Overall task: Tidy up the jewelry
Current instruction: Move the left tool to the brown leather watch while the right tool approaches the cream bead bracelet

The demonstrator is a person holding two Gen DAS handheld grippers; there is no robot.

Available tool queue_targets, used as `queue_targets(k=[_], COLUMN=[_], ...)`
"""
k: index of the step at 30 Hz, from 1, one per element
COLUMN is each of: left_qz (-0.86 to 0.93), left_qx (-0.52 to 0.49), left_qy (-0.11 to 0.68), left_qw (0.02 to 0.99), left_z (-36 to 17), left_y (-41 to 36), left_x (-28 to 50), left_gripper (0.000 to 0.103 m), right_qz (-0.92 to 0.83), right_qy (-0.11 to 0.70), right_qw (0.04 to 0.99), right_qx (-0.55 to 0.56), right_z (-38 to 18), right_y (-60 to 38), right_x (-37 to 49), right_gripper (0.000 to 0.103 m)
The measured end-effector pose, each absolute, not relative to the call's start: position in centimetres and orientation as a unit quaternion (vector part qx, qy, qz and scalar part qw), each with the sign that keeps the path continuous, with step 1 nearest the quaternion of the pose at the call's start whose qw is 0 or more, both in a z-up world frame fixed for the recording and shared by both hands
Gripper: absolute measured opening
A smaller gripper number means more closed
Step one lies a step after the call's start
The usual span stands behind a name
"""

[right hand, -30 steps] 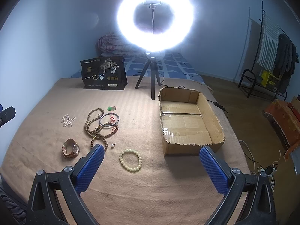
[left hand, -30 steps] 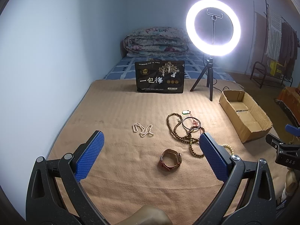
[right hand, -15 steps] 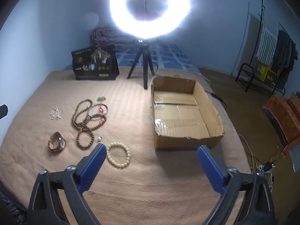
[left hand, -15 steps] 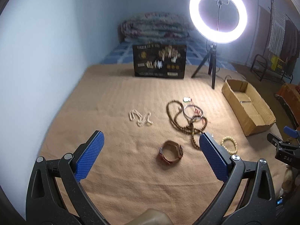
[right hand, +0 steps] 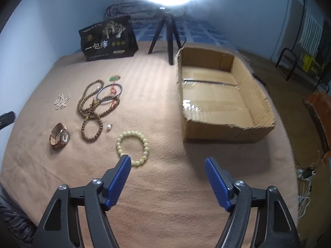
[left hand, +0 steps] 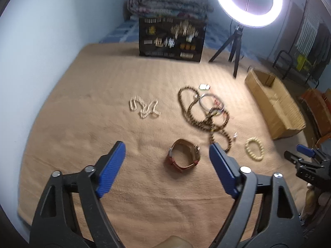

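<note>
Left wrist view: your left gripper [left hand: 167, 159], fingers apart and just narrowing, empty, hangs over the watch [left hand: 183, 155] near the blanket's [left hand: 82, 107] front edge; pearl strand [left hand: 144, 107] mid-blanket. Right wrist view: your right gripper [right hand: 168, 174], fingers apart, narrowing, empty, beside the pale bracelet [right hand: 132, 148]; cardboard box [right hand: 223, 128] at the right edge.

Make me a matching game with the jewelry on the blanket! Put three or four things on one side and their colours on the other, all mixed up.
Things:
1. wristwatch
2. round bead bracelet
3. long bead necklace
4. small pearl string

Colours:
A. dark wooden brown
B. white
C. pale yellow
D. reddish-brown strap

Pairs: 1-D, 2-C, 3-A, 4-B
</note>
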State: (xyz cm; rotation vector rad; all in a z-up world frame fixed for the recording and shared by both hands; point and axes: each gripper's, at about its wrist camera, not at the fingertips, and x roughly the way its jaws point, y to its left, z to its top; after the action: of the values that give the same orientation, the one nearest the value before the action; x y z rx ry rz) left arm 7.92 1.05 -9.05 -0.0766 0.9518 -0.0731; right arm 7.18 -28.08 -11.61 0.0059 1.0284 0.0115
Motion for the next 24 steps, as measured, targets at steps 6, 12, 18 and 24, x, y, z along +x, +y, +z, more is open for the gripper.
queue_targets(k=[6,12,18,24], left_qz=[-0.052,-0.055,-0.066,-0.061], left_qx=[-0.072,-0.067,-0.074,-0.074], left_qy=[0.507,0.528,0.545,0.559], left_qw=[0.857,0.845,0.833,0.823], left_z=[-11.7,-13.6,-14.9,-16.3], left_y=[1.1,0.7,0.3,0.5], left_x=[9.6,10.7,11.6,12.4], left_gripper=[0.058,0.049,0.038,0.033], right_qz=[0.035,0.037,0.048,0.058], right_qy=[0.510,0.530,0.543,0.557], right_qw=[0.859,0.847,0.838,0.829], right_qx=[0.001,0.008,0.028,0.013], right_z=[-13.0,-14.7,-15.8,-17.1], right_y=[-27.1,-27.1,-27.4,-26.3], right_x=[8.2,9.8,11.3,12.7], right_gripper=[0.061,0.051,0.042,0.037])
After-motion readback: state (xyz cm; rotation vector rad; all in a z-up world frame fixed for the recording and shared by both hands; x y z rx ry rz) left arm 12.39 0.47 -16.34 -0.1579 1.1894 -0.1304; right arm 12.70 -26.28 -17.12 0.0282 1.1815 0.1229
